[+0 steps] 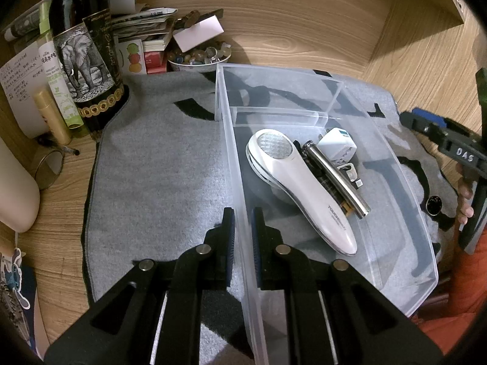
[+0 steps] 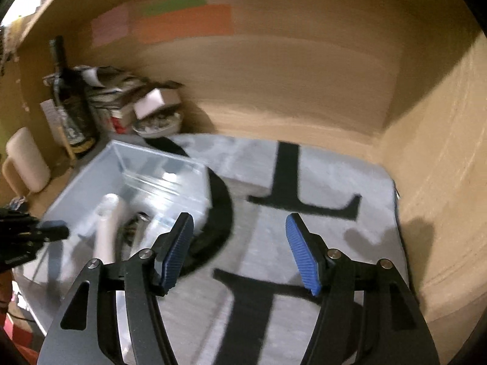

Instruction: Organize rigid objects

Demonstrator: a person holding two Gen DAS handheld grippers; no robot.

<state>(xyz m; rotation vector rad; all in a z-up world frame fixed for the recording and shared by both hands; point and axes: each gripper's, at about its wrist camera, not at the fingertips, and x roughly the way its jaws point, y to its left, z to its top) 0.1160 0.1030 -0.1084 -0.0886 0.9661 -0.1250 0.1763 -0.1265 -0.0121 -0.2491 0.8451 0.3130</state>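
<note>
Your left gripper (image 1: 242, 237) clamps the bin (image 1: 395, 164) wall | right gripper (image 2: 240, 252) open, empty | bin lies to its left

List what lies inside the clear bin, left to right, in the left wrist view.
White handheld device → metal cylinder → white plug adapter, all in the bin.

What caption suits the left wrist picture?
Left gripper clamps the clear bin's wall; a white handheld device lies inside.
</note>
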